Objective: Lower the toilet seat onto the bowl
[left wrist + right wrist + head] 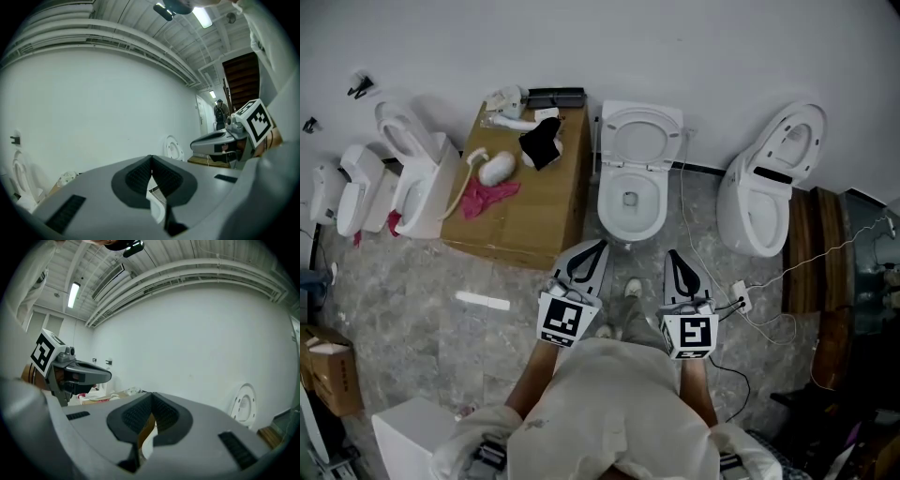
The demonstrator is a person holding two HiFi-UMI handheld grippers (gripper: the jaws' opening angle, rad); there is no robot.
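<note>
The step in hand looks like the approach: both tools hang short of the middle toilet, nothing yet touching it. The left gripper (598, 247) has its jaws pressed together on nothing, and the right gripper (675, 256) is likewise closed and empty, each pointing nearly level toward the wall. The toilet seat (639, 139) stands raised at the back of the bowl (630, 201), leaning toward the wall, with a cardboard box (534, 202) just beside the toilet on the left. Its ring faces the person, and its long axis runs up from the hinge to its free top edge. Next, I judge, a gripper must reach that top edge and tip it forward, easing it down onto the rim.
</note>
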